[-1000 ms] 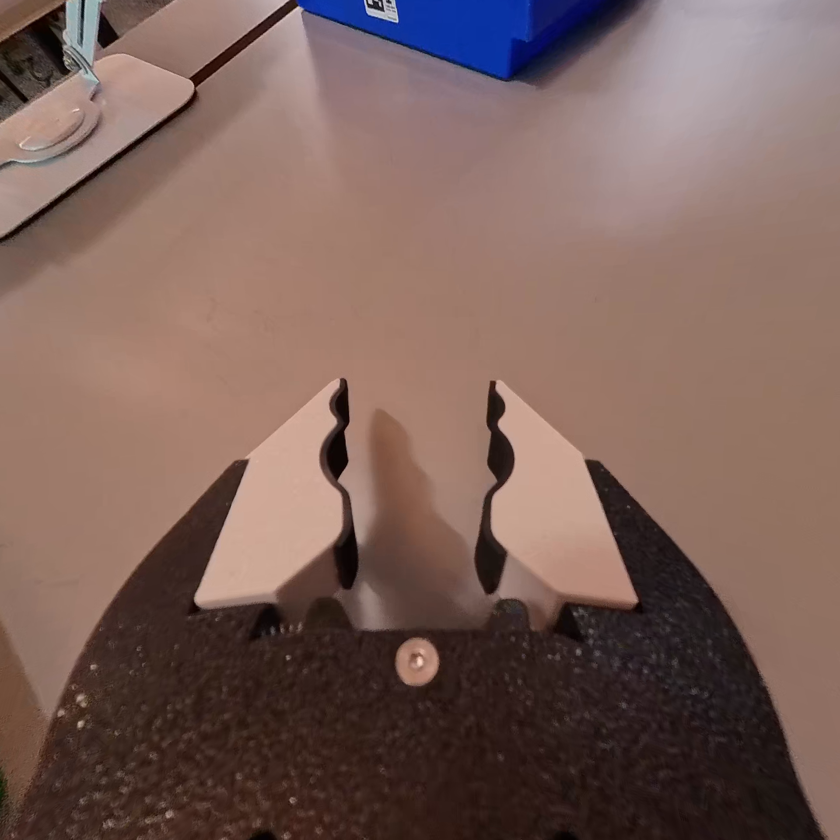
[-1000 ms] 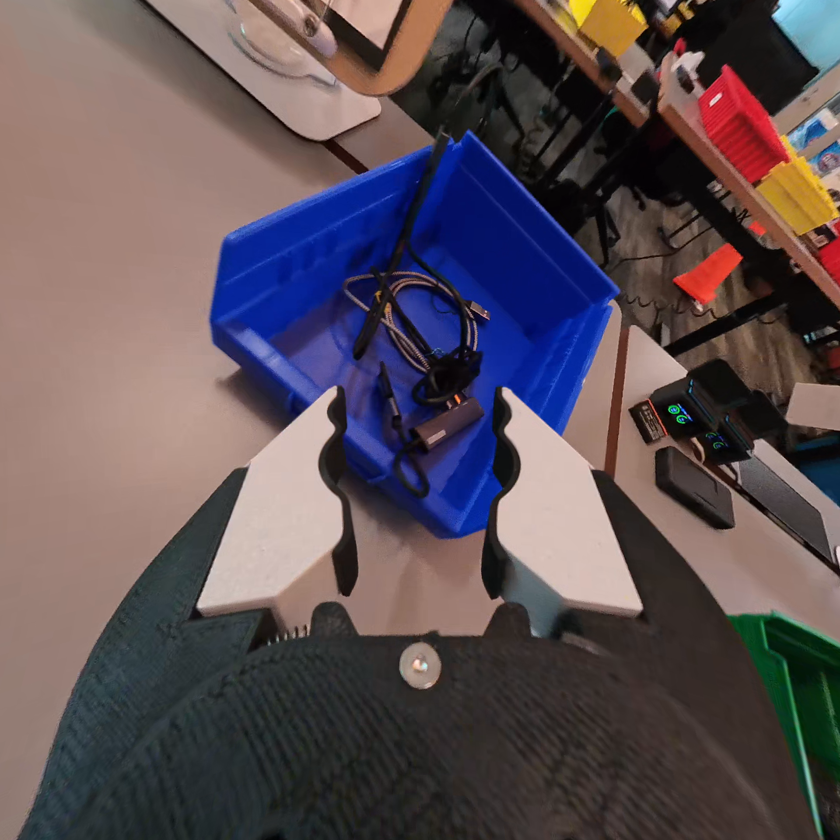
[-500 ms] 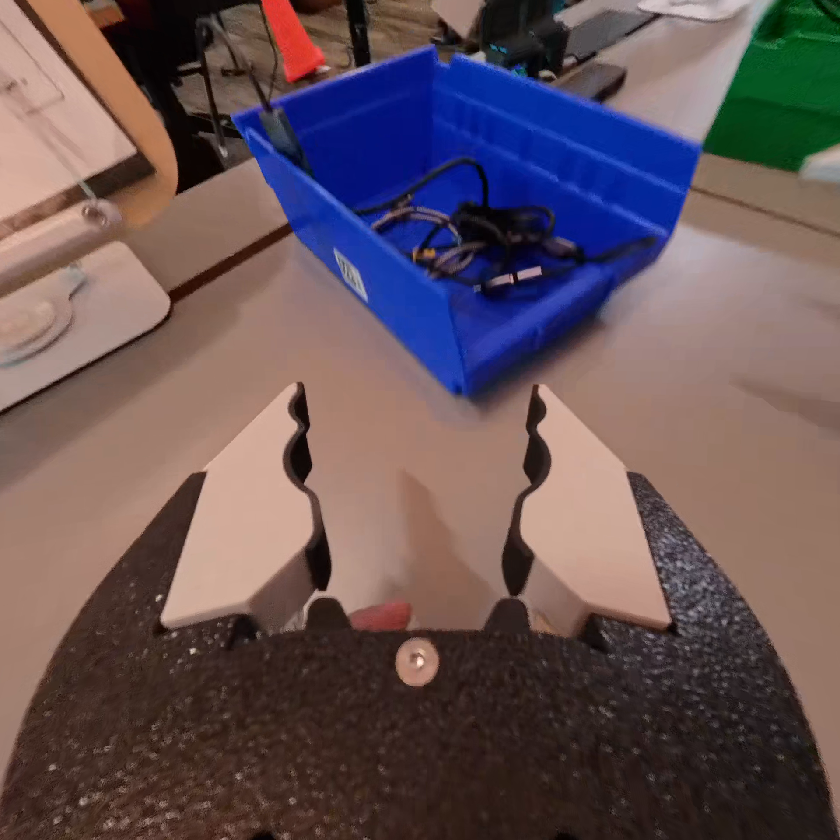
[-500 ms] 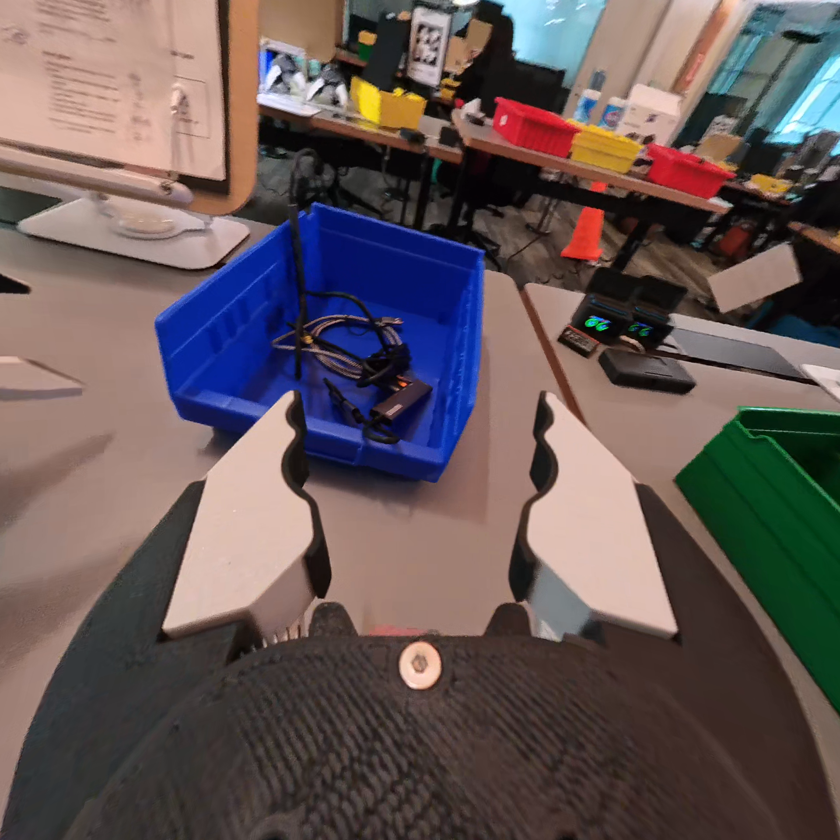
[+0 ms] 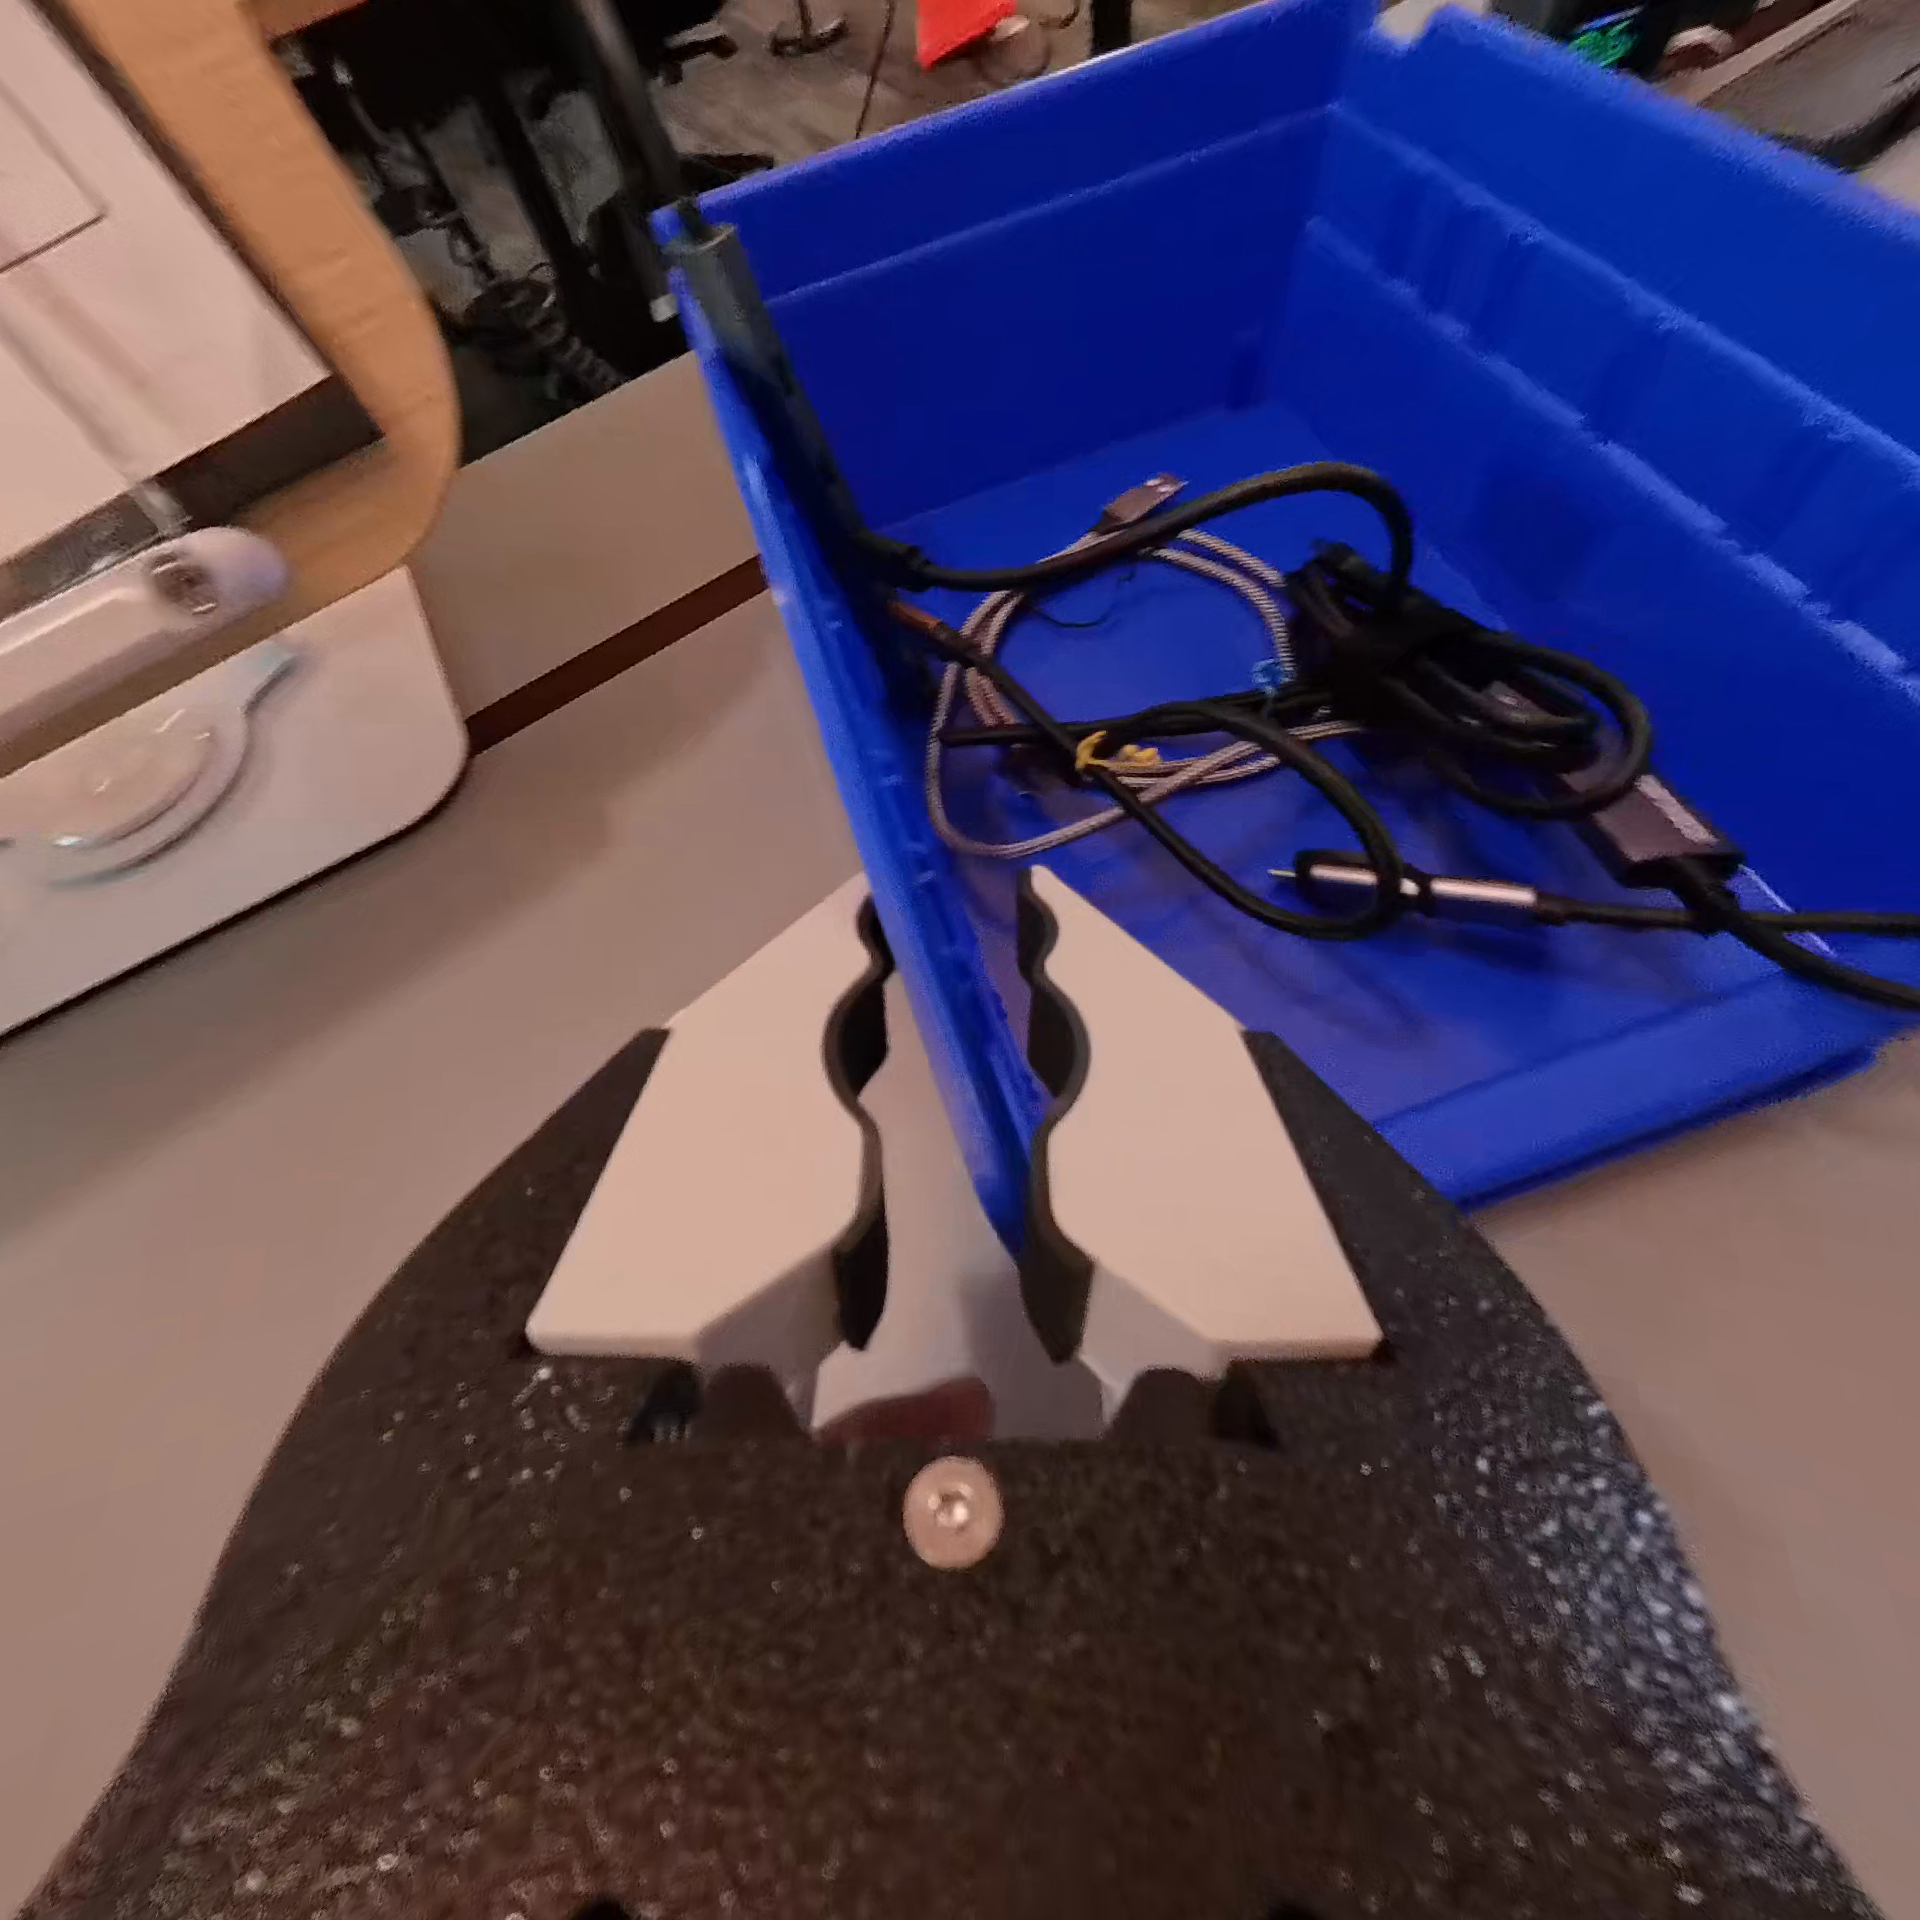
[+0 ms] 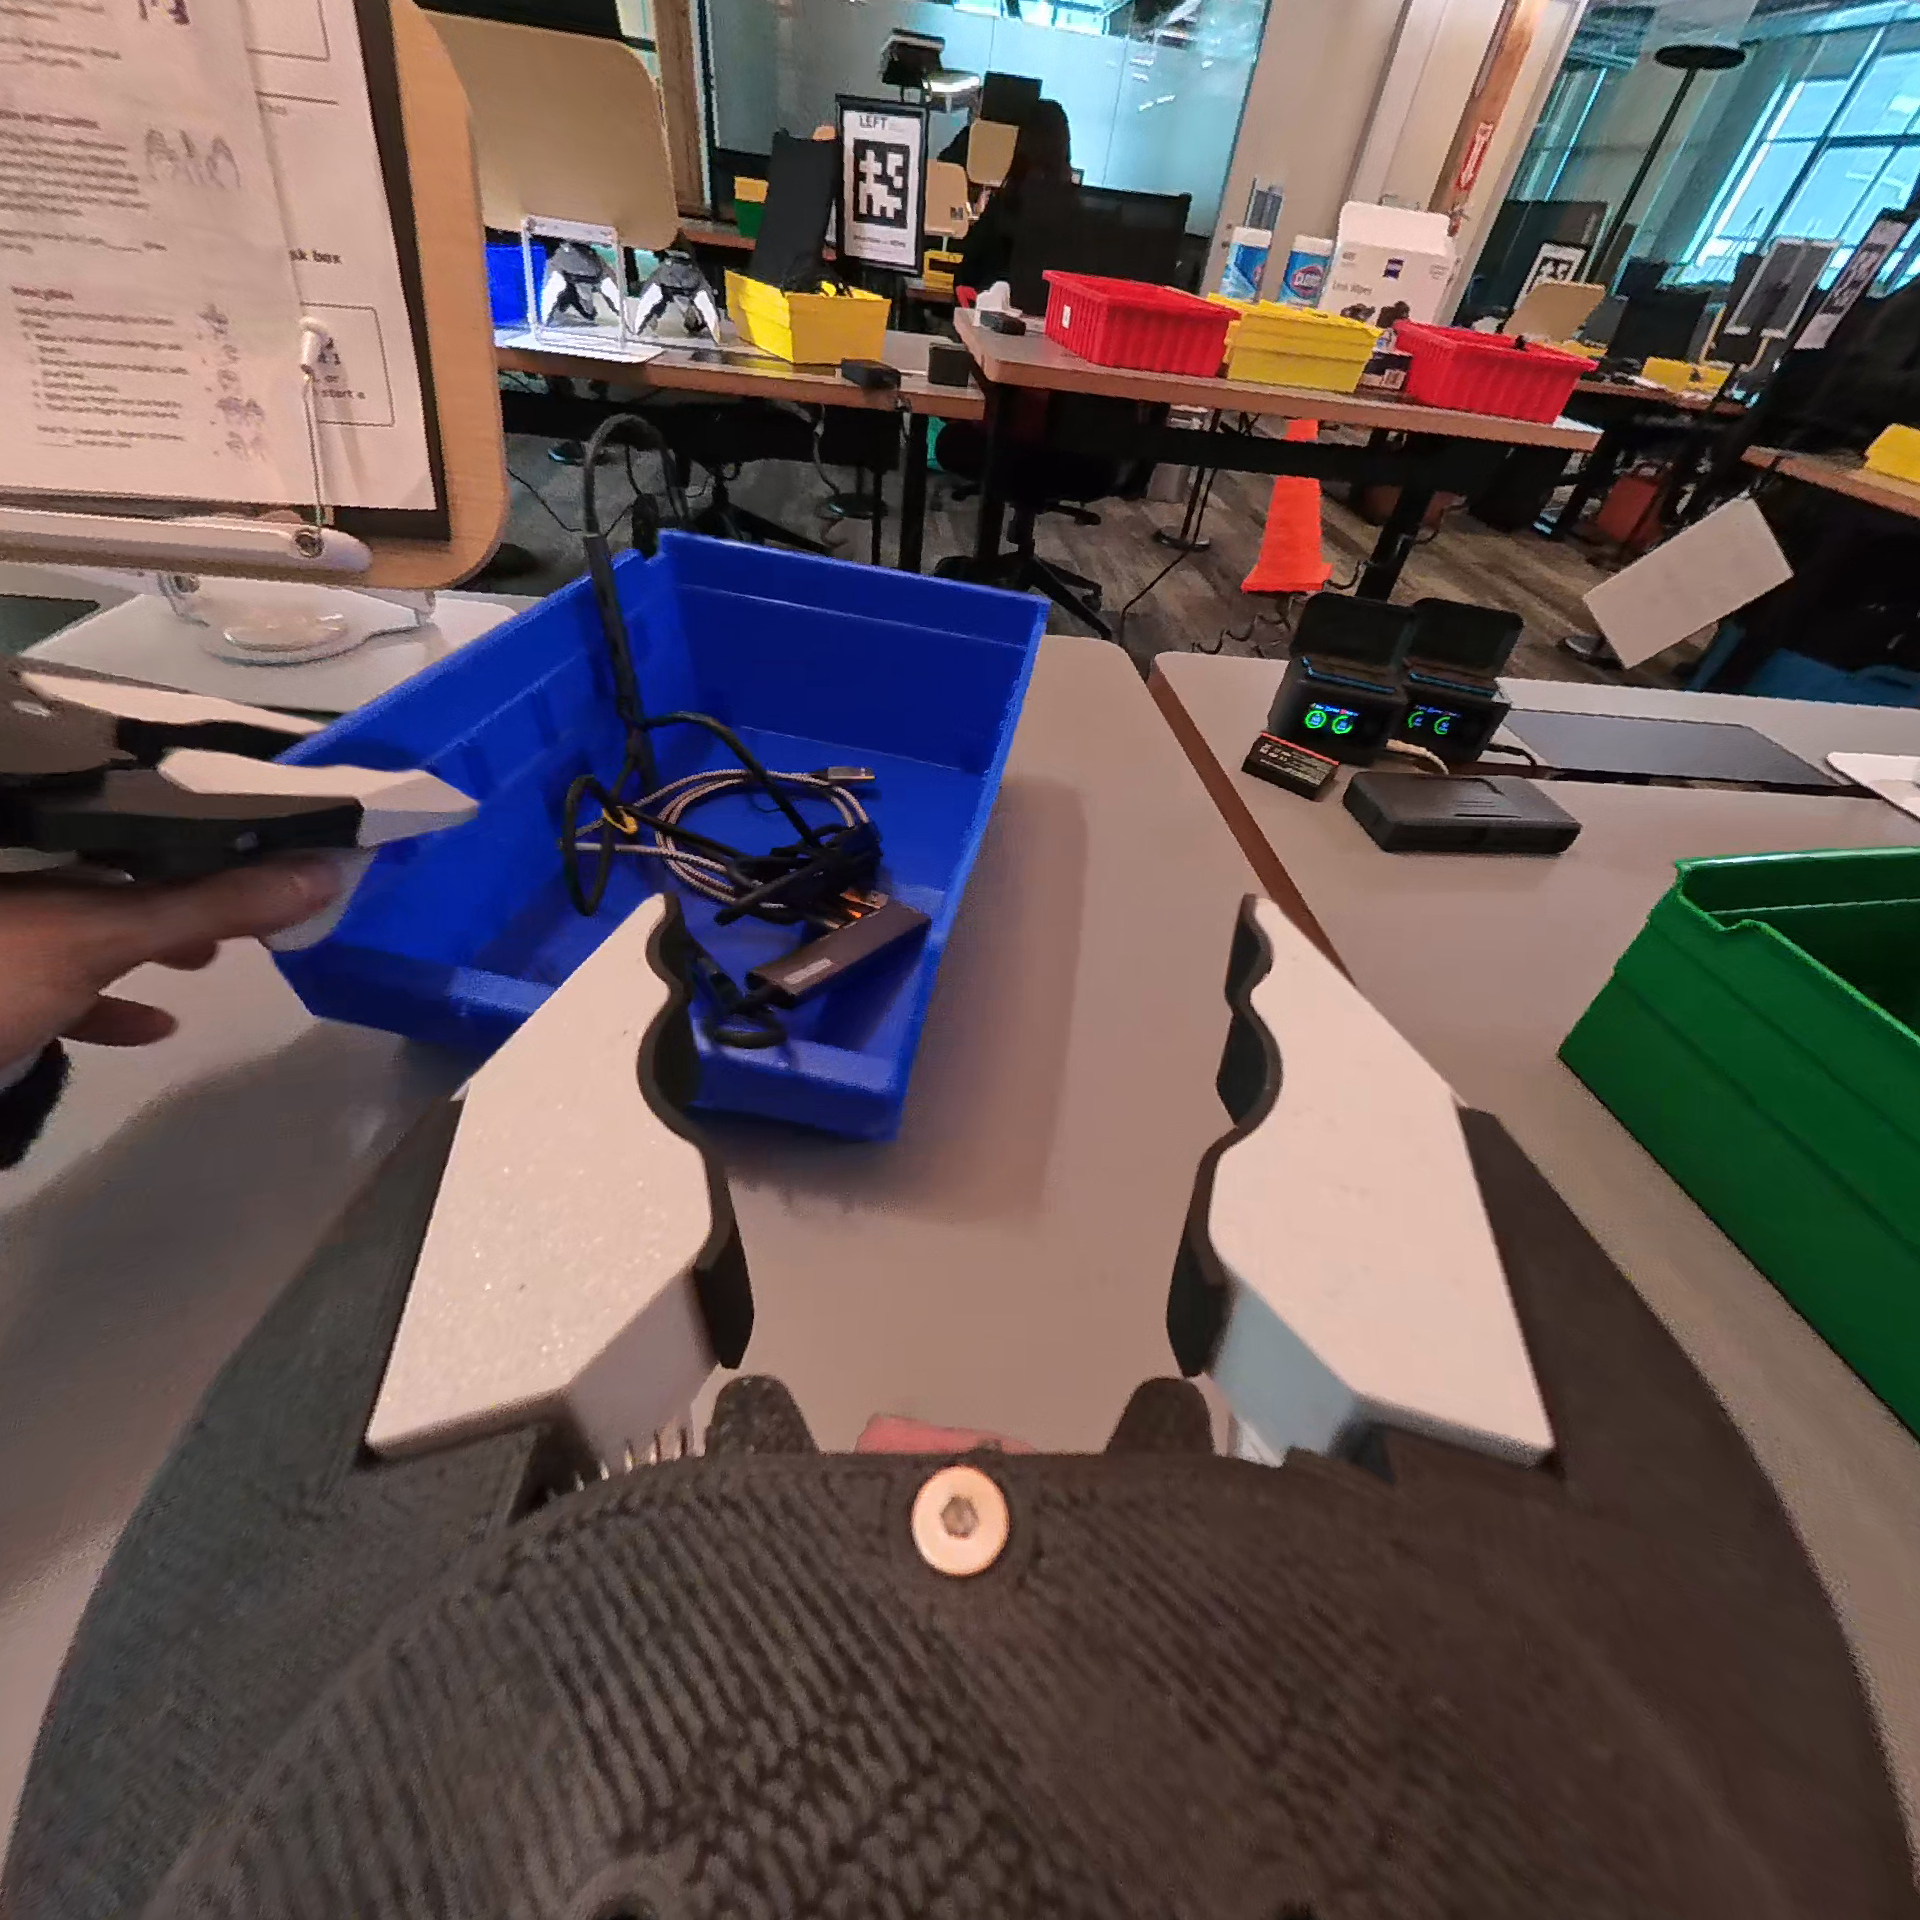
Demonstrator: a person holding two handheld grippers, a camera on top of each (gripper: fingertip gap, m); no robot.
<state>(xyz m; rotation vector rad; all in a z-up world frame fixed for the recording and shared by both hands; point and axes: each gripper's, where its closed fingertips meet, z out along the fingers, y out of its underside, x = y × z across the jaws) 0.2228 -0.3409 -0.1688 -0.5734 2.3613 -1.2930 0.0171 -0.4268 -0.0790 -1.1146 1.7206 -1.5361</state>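
Printed sheets (image 6: pixel 156 260) at left, a black-and-white marker sign (image 6: pixel 881 187), perhaps labelled white tubs (image 6: pixel 1278 265) behind.

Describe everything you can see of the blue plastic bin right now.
The open-topped blue plastic bin looks rigid and glossy, with ribbed walls and a lower front lip. It sits upright on the grey table. Inside lie tangled black and braided grey cables and a dark slim adapter. The left claw straddles its side wall, jaws nearly closed.

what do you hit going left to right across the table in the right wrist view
left tool → blue bin holding cables → black chargers → green bin
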